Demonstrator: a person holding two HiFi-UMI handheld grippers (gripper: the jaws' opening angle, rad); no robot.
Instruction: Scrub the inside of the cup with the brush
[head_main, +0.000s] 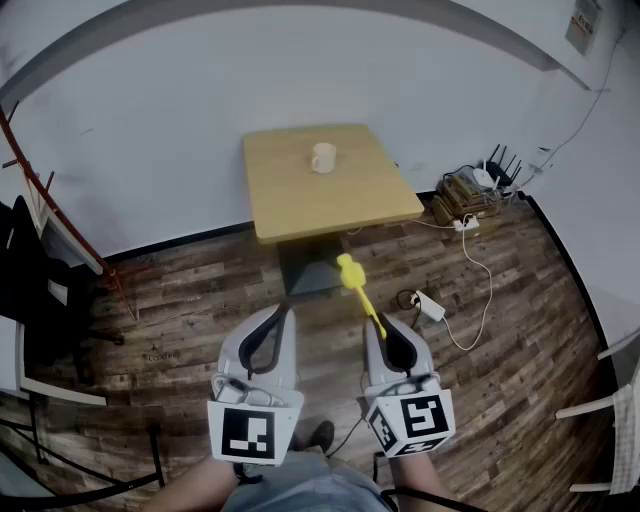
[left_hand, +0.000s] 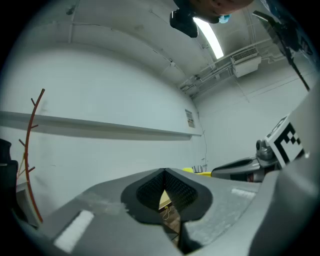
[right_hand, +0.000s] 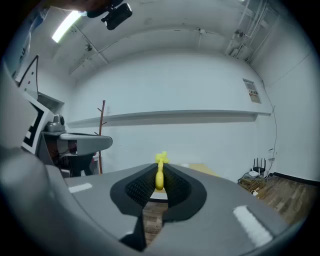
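Note:
A white cup (head_main: 322, 158) stands on a small wooden table (head_main: 290, 205) ahead of me, well beyond both grippers. My right gripper (head_main: 377, 322) is shut on the handle of a yellow brush (head_main: 356, 285), whose head points toward the table. In the right gripper view the yellow brush (right_hand: 159, 175) sticks out from between the closed pads. My left gripper (head_main: 285, 312) is shut with nothing in it; both are held low over the wooden floor. In the left gripper view the left gripper (left_hand: 165, 192) shows closed pads, and the brush tip (left_hand: 196, 171) peeks from the right.
A white wall runs behind the table. A power strip (head_main: 430, 305) and cables lie on the floor to the right, with a router and boxes (head_main: 475, 190) in the corner. A reddish coat stand (head_main: 40, 190) and dark furniture stand at the left.

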